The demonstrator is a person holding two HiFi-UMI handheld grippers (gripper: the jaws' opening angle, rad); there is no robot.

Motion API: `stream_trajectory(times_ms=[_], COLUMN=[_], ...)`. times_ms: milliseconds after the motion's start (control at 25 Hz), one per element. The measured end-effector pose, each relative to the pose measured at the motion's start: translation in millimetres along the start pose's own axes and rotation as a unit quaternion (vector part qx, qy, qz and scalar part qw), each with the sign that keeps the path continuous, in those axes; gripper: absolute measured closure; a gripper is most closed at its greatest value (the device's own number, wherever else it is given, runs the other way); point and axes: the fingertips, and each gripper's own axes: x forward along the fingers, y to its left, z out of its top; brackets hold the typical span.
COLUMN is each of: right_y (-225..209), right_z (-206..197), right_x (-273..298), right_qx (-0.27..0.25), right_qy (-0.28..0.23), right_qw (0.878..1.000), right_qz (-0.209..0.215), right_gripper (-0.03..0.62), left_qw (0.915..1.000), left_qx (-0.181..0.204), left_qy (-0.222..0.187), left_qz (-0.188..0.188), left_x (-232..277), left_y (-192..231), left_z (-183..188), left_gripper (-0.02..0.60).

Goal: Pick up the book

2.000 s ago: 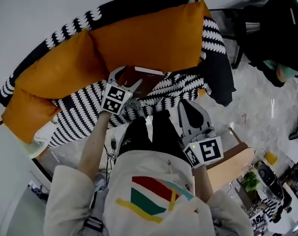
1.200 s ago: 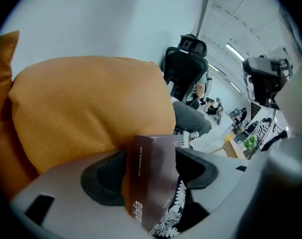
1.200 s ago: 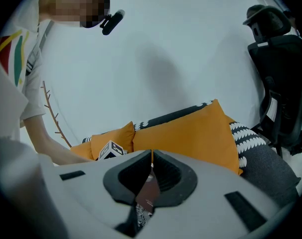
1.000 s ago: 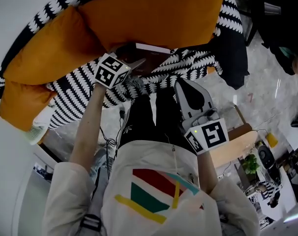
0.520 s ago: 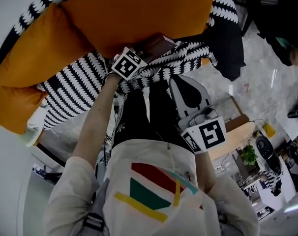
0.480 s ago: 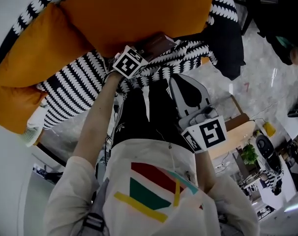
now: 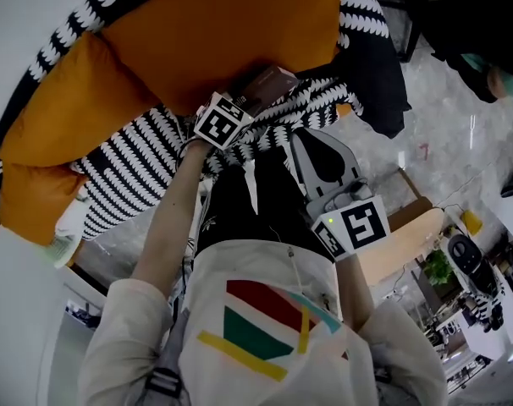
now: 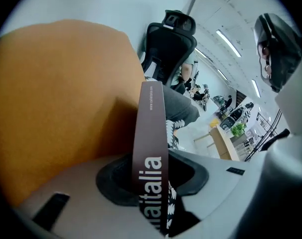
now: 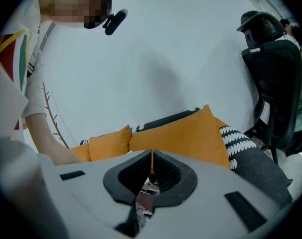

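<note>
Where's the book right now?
Head view, upper centre: the book sits between the closing jaws of the left gripper, against the lower edge of the orange cushion and above the black-and-white patterned seat.

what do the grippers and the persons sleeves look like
Both the left gripper and right gripper are pale grey with dark insides, each bearing a white cube of black square markers. A green light glows by the right cube. Sleeves are pale, short, loose. The left jaws are closing, the book between them.
</note>
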Motion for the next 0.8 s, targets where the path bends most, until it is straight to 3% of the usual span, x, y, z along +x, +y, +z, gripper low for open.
stream_trajectory(times_ms=[200, 360, 520, 680, 800], right_y=[13, 26, 38, 56, 69], right_z=[26, 60, 88, 121, 141], right_x=[-14, -23, -25, -23, -21], right_qx=[-0.024, -0.061, -0.094, -0.120, -0.139], right_qy=[-0.030, -0.065, -0.087, -0.129, -0.155], right_qw=[0.999, 0.996, 0.992, 0.984, 0.978], right_qz=[-0.002, -0.006, -0.013, -0.007, -0.001], right_gripper=[0.577, 0.576, 0.577, 0.576, 0.576], left_qw=[0.9970, 0.9864, 0.9643, 0.9362, 0.9136], left_qx=[0.015, 0.010, -0.005, 0.020, 0.040], left_qy=[-0.069, -0.143, -0.222, -0.305, -0.338], left_qz=[0.030, 0.080, 0.144, 0.174, 0.223], left_x=[-46, -107, -181, -257, -305], left_y=[-12, -16, -15, -32, -48], left_z=[49, 97, 136, 168, 177], left_gripper=[0.431, 0.431, 0.431, 0.431, 0.431])
